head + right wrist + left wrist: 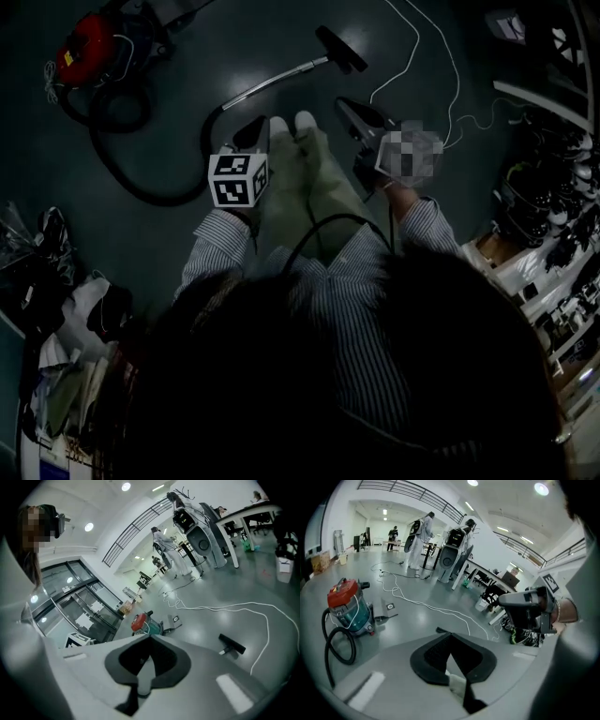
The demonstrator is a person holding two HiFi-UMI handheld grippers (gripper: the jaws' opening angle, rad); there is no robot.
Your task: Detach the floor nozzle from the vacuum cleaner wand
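The black floor nozzle lies on the grey floor, joined to the metal wand. A black hose loops from the wand to the red canister vacuum. Both grippers hang above the floor short of the wand, touching nothing. My left gripper, with its marker cube, is shut and empty, and so is my right gripper. In the right gripper view the nozzle sits right of the shut jaws. In the left gripper view only the nozzle's tip shows above the shut jaws.
A white cable snakes over the floor right of the nozzle. Bags and clutter lie at the left, shelves with gear at the right. Far off stand people and tables.
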